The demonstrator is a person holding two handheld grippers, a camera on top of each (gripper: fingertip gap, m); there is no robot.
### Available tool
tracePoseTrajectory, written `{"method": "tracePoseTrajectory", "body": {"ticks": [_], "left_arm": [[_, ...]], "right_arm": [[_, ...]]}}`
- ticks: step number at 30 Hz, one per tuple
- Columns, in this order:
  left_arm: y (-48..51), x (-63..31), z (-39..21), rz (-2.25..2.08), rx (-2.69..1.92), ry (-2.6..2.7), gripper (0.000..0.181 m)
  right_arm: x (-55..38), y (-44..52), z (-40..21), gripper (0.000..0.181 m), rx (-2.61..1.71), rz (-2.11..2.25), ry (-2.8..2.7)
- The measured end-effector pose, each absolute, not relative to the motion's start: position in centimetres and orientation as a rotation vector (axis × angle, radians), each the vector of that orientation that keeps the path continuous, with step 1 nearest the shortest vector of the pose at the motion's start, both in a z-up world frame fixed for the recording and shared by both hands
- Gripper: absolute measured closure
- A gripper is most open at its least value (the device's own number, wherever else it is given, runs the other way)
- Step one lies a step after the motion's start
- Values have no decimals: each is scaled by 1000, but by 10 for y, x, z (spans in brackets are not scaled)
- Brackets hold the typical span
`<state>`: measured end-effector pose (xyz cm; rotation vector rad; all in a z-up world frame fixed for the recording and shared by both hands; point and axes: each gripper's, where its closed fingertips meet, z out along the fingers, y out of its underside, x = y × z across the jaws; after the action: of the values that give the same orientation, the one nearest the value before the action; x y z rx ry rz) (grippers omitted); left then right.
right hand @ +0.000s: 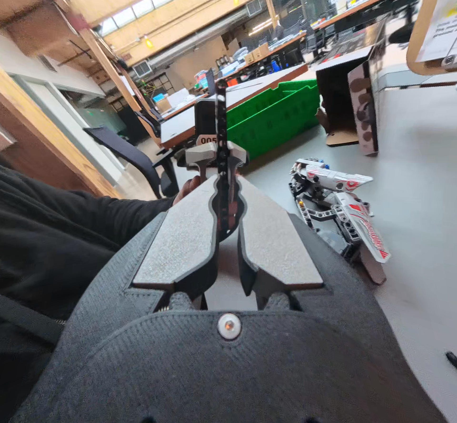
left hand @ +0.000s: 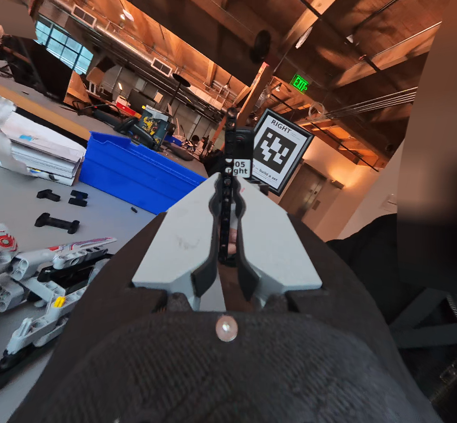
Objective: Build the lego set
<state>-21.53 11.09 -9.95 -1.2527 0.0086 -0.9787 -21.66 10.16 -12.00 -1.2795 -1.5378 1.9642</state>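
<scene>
A long black lego beam [left hand: 228, 188] with a row of holes stands between the two grippers, raised above the grey table [left hand: 103, 215]. Its long axis runs straight away from each wrist camera, so in both views it reads as a thin upright strip, its far end poking past the fingertips.

The left gripper [left hand: 228, 181] is clamped on the beam, pads pressed to both flat sides. The right gripper [right hand: 226, 181] is closed on the same beam from the opposite end, and its body shows just beyond the beam in the left wrist view.

Relative to the beam: the partly built white and red lego model [right hand: 338, 203] lies on the table, to its right in the right wrist view. Loose black lego pieces [left hand: 58, 223] lie lower left in the left wrist view, with a blue bin [left hand: 133, 168] behind them. A green bin [right hand: 272, 116] sits beyond the beam, to its right.
</scene>
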Motion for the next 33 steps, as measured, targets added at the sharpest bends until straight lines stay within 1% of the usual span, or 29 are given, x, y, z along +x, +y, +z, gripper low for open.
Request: {"method": "tracePoseTrajectory", "body": {"ticks": [2, 4, 6, 8, 14, 21, 22, 23, 25, 26, 28, 33], "left_arm": [[110, -216, -98, -975, -1243, 6, 176], [108, -219, -95, -975, -1217, -2, 176], [106, -219, -91, -985, -1189, 5, 176], [107, -218, -93, -990, -1194, 1, 176], [106, -221, -99, -1054, -1220, -16, 175], [102, -226, -131, -980, -1448, 27, 173], [101, -232, -135, -945, -1482, 20, 172], [100, -238, -140, -906, -1521, 10, 166], [97, -255, -149, -815, -1614, -20, 147], [94, -265, -153, -736, -1671, -25, 144], [89, -276, -155, -497, -1782, 40, 141], [95, -259, -165, 97, -2032, 465, 140]], "right_arm": [[-217, 100, -119, 177, -1270, 1963, -1553], [-217, 99, -118, 170, -1243, 1922, -1562], [-217, 94, -119, 169, -1228, 1917, -1587], [-217, 90, -119, 177, -1213, 1917, -1591], [-216, 96, -118, 178, -1194, 1873, -1605], [-218, 103, -132, 179, -1186, 1799, -1708], [-219, 105, -135, 179, -1190, 1789, -1713], [-221, 108, -138, 179, -1195, 1780, -1716], [-222, 112, -143, 179, -1198, 1769, -1727], [-222, 114, -147, 179, -1202, 1749, -1742], [-223, 116, -156, 179, -1205, 1699, -1788], [-226, 118, -168, 178, -1239, 1653, -1858]]}}
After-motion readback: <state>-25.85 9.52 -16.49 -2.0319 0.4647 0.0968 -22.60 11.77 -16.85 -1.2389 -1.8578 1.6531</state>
